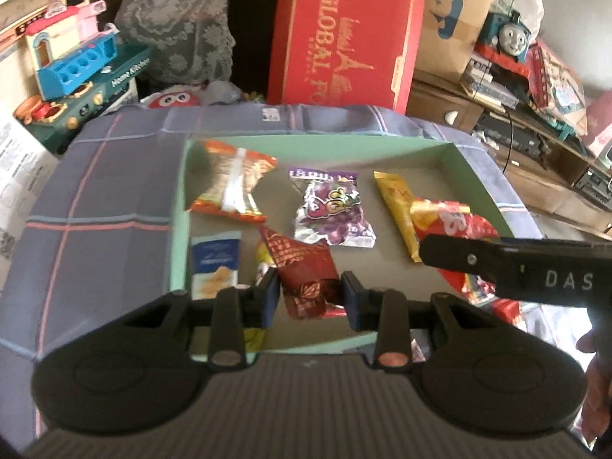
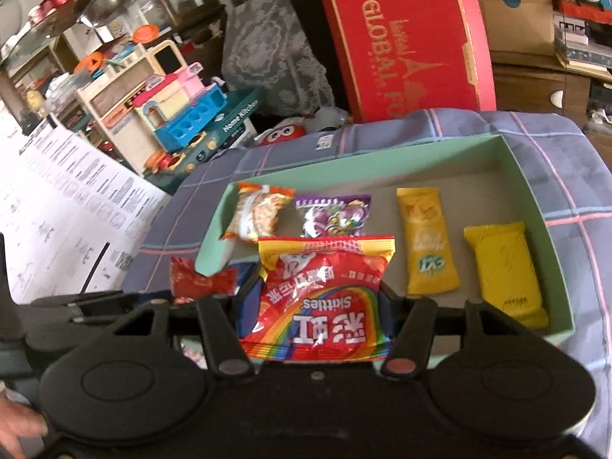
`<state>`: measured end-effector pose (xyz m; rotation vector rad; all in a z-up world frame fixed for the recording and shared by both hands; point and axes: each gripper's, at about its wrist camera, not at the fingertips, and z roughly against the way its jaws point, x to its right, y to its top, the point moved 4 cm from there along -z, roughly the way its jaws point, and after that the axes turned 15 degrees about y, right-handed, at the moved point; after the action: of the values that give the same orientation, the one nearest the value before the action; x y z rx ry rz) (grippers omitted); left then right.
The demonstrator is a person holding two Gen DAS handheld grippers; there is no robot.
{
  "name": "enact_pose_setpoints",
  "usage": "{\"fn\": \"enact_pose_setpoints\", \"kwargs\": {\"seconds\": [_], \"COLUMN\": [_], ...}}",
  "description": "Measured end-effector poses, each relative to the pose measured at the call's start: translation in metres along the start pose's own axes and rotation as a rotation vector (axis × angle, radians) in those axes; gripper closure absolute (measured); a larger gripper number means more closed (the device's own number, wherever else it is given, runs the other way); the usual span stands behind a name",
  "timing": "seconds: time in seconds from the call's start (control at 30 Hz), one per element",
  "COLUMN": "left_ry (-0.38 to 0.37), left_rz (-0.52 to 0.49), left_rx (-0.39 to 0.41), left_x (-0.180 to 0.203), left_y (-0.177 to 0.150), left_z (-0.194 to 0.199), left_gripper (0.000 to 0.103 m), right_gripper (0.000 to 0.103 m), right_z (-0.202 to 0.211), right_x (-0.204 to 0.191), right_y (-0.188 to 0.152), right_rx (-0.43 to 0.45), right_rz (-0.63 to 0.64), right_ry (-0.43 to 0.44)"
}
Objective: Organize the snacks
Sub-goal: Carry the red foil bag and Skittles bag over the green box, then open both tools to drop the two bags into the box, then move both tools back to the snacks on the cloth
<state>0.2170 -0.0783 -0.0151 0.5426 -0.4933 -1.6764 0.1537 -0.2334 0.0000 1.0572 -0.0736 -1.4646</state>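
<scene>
two claws [image 1: 310, 294] [image 2: 313, 306], each clamped on one snack: left, dark-red packet [image 1: 306, 267]; right, skittles bag [image 2: 321, 298].

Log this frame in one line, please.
left tool: shut on dark red packet | right tool: shut on Skittles bag | both over green tray

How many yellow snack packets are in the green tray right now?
2. A long yellow packet lies right of the middle of the green tray; a wider yellow packet lies by the right wall. The right gripper may hide others.
</scene>
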Motion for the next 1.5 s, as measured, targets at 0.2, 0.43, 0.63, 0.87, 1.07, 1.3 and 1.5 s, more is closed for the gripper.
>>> {"fn": "enact_pose_setpoints", "kwargs": {"seconds": [0.2, 0.43, 0.63, 0.87, 1.07, 1.3, 1.5], "left_ry": [0.012, 0.052, 0.140, 0.156, 0.165, 0.180, 0.185], "left_rz": [-0.023, -0.044, -0.042, -0.013, -0.012, -0.010, -0.003], "left_rx": [-0.040, -0.056, -0.010, -0.018, 0.004, -0.003, -0.044], "left_x": [0.010, 0.008, 0.004, -0.005, -0.018, -0.039, -0.051], "left_y": [-0.002, -0.005, 0.000, -0.003, -0.017, -0.052, -0.090], "left_z": [-0.024, -0.038, -0.029, -0.018, 0.007, 0.027, 0.033], "left_gripper": [0.069, 0.036, 0.000, 0.000, 0.000, 0.000, 0.000], "right_gripper": [0.044, 0.037, 0.000, 0.000, 0.000, 0.000, 0.000], "right_z": [-0.019, -0.039, -0.033, -0.027, -0.008, 0.018, 0.029], "right_x": [0.016, 0.022, 0.015, 0.007, -0.005, -0.019, -0.021], "right_y": [0.001, -0.002, 0.003, -0.004, -0.013, -0.036, -0.069], "right_rx": [-0.034, -0.072, -0.029, -0.037, -0.032, -0.032, -0.065], "right_rz": [-0.022, -0.049, -0.030, -0.019, 0.006, 0.012, -0.013], "right_ry": [-0.005, 0.001, -0.019, -0.035, -0.027, -0.013, -0.009]}}
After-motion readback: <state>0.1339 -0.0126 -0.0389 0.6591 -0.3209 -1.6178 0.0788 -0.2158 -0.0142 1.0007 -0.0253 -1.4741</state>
